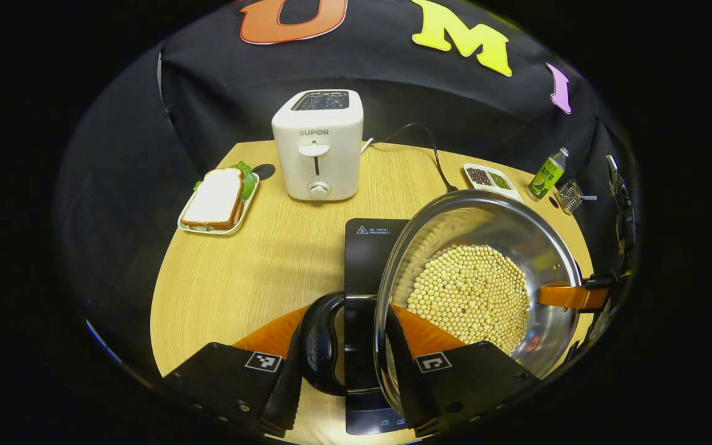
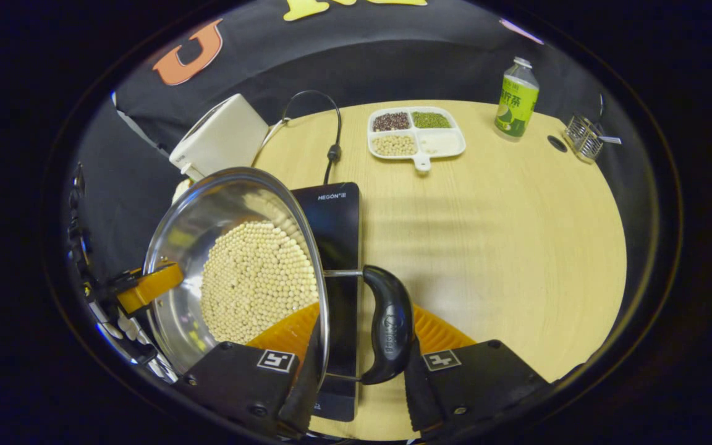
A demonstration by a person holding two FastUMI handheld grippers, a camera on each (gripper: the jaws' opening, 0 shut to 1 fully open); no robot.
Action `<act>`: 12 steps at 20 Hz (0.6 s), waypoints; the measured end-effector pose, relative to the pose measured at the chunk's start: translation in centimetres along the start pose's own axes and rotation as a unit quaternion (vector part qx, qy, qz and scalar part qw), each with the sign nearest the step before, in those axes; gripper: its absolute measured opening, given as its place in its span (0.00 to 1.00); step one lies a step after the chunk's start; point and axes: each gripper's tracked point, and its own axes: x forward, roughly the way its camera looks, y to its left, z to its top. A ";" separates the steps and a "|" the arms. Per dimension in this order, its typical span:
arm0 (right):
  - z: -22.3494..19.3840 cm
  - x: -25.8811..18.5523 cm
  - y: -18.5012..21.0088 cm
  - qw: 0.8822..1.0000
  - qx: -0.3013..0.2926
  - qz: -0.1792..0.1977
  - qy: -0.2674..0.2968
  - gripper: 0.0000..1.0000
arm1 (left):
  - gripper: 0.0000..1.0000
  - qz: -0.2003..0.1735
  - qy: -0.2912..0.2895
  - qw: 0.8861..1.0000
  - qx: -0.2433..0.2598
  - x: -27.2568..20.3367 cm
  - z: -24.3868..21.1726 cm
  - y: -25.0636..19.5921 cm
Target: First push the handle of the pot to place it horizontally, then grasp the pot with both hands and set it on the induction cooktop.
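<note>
Pot (image 1: 473,290): steel, filled with beans, held over the cooktop (image 1: 368,253) near the tabletop's front edge, apparently just above the glass. Left hand-held gripper (image 1: 347,383): closed on the left handle (image 1: 319,346). Right hand-held gripper (image 2: 359,383): closed on the right handle (image 2: 390,327). Handle-to-handle axis runs across the cooktop; judged next move: straight down, level.

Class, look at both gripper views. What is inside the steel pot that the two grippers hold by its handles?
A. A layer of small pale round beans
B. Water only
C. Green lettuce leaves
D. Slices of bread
A: the pot shows a bed of small pale round beans over its bottom, seen again in the right gripper view, with the induction cooktop beneath it.
</note>
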 end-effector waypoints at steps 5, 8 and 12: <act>-0.4 0.5 -0.3 1.000 -0.005 0.002 -0.007 0.60 | 0.64 -0.021 -0.004 1.000 -0.002 0.8 -0.9 0.1; -0.4 0.4 -0.3 1.000 -0.001 0.003 -0.008 0.59 | 0.64 -0.026 -0.012 1.000 0.001 0.7 -0.8 0.1; -0.4 0.4 -0.3 1.000 0.002 0.004 -0.011 0.59 | 0.64 -0.033 -0.018 0.999 -0.001 0.7 -0.8 0.1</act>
